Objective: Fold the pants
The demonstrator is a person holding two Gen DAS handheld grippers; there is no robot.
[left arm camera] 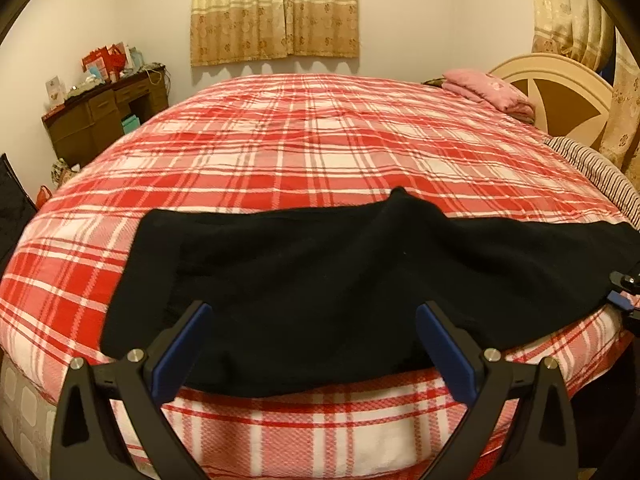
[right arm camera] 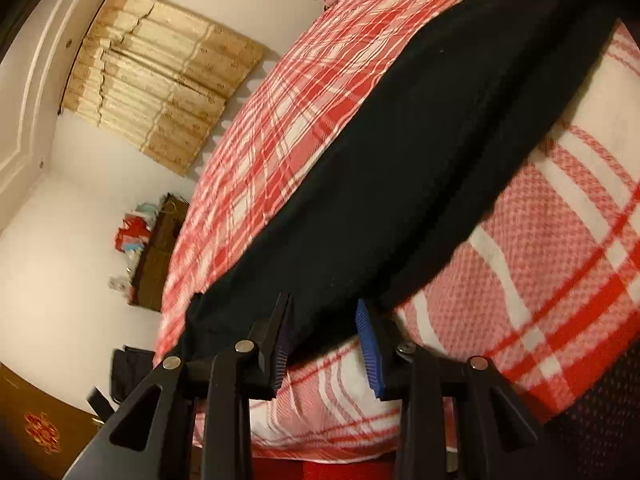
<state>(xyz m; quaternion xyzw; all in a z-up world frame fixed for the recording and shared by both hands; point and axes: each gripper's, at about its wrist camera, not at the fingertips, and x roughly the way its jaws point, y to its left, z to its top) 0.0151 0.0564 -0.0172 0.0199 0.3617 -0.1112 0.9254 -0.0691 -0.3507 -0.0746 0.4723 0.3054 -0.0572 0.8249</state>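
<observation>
Black pants (left arm camera: 320, 272) lie spread lengthwise along the near edge of a bed with a red plaid cover (left arm camera: 300, 140). One fold rises to a small peak at the far edge of the pants. My left gripper (left arm camera: 320, 320) hovers open over the middle of the pants, with nothing pinched between its blue pads. My right gripper (right arm camera: 324, 304) is at one end of the pants (right arm camera: 400, 160). Its jaws stand apart with the cloth's edge between the tips, and the pads do not press on it. A part of the right gripper (left arm camera: 622, 294) shows at the right edge of the left wrist view.
A pink folded blanket (left arm camera: 488, 88) lies by the cream headboard (left arm camera: 560, 96) at the far right. A striped cloth (left arm camera: 600, 176) lies along the right side of the bed. A cluttered brown desk (left arm camera: 104, 120) stands by the left wall, and a curtain (left arm camera: 276, 12) hangs behind the bed.
</observation>
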